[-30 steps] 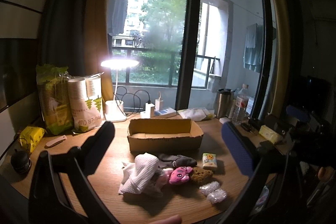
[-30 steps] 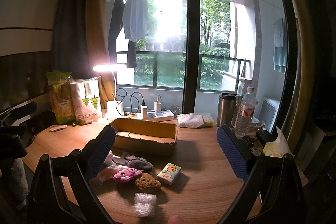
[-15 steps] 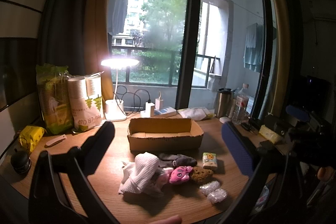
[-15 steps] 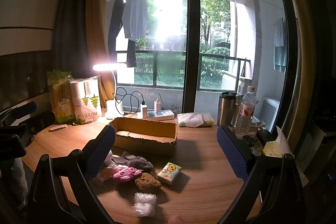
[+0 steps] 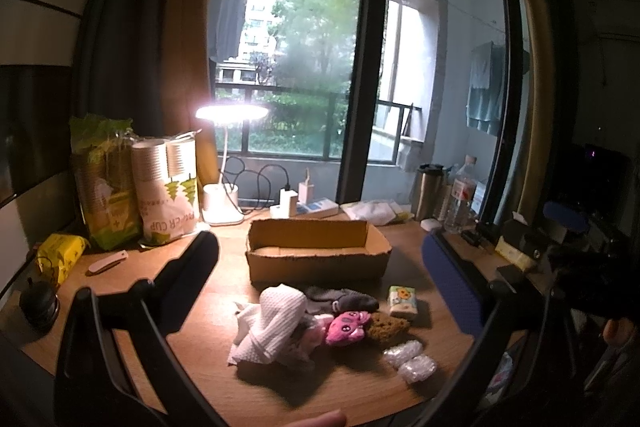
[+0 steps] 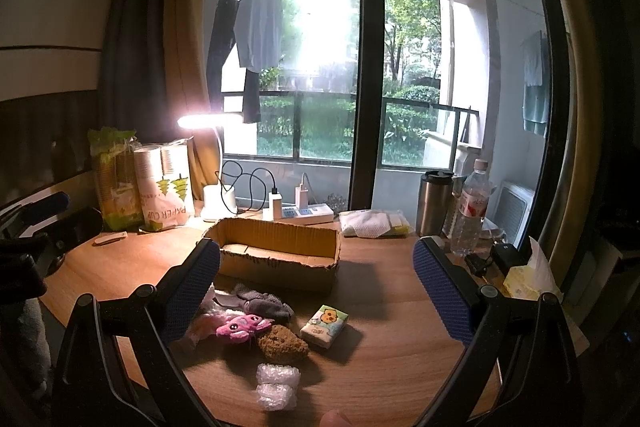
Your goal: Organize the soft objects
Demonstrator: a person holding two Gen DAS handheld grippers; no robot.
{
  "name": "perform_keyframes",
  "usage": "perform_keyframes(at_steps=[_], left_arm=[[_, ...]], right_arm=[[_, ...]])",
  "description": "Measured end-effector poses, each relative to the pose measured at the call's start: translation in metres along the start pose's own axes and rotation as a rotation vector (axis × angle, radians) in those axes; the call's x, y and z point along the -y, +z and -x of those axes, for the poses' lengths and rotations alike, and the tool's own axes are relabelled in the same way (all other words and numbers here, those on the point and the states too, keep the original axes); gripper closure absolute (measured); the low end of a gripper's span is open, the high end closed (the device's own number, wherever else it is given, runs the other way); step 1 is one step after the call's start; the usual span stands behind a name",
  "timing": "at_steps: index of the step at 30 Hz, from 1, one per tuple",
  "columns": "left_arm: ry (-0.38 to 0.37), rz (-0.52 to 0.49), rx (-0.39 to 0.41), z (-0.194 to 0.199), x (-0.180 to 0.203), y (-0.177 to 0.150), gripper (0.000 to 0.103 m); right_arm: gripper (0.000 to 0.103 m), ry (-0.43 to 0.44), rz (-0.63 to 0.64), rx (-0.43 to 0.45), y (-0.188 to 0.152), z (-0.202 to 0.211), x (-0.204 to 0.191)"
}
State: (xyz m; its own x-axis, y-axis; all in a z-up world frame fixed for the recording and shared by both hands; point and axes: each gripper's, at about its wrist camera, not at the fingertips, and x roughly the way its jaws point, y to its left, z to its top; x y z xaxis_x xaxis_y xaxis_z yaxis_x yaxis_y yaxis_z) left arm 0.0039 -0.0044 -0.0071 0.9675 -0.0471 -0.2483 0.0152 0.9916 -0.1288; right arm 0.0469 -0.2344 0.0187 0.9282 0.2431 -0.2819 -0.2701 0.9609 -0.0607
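Note:
A pile of soft things lies on the wooden table in front of an open cardboard box (image 5: 318, 255) (image 6: 276, 259): a white cloth (image 5: 272, 323), a grey sock (image 5: 344, 301) (image 6: 262, 301), a pink plush toy (image 5: 346, 323) (image 6: 240, 325), a brown sponge (image 5: 390, 327) (image 6: 282, 343), a tissue pack (image 5: 403, 301) (image 6: 324, 321) and bubble wrap (image 5: 410, 361) (image 6: 276, 385). My left gripper (image 5: 320, 291) is open and empty, held above and before the pile. My right gripper (image 6: 316, 287) is open and empty too.
At the back stand a lit desk lamp (image 5: 224, 203), paper cup packs (image 5: 166, 199), a power strip (image 6: 300, 213), a steel flask (image 6: 434, 203) and a water bottle (image 6: 472, 207). A tissue box (image 6: 528, 273) sits at the right edge.

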Motion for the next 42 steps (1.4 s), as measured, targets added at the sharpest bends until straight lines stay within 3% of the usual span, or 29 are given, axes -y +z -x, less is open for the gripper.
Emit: perform_keyframes(at_steps=[13,22,33,35,37,39,42], left_arm=[[0.033,0.019,-0.137,-0.033,-0.014,-0.035,0.001],[0.052,0.022,-0.269,-0.069,-0.019,-0.066,0.001],[0.07,0.021,-0.42,-0.112,-0.031,-0.101,0.001],[0.082,0.036,-0.444,-0.119,-0.037,-0.105,0.001],[0.087,0.045,-0.457,-0.124,-0.042,-0.106,0.001],[0.087,0.049,-0.472,-0.13,-0.046,-0.107,0.001],[0.092,0.052,-0.5,-0.139,-0.049,-0.11,0.001]], right_arm=[[0.004,0.023,0.008,-0.115,-0.032,-0.039,-0.008],[0.004,0.029,-0.006,-0.27,-0.075,-0.083,-0.007],[0.005,0.118,-0.023,-0.457,-0.123,-0.124,-0.01],[0.012,0.15,-0.014,-0.501,-0.13,-0.13,-0.013],[0.027,0.163,0.01,-0.54,-0.137,-0.135,-0.016],[0.036,0.18,0.035,-0.576,-0.143,-0.139,-0.018],[0.042,0.2,0.058,-0.605,-0.147,-0.142,-0.021]])
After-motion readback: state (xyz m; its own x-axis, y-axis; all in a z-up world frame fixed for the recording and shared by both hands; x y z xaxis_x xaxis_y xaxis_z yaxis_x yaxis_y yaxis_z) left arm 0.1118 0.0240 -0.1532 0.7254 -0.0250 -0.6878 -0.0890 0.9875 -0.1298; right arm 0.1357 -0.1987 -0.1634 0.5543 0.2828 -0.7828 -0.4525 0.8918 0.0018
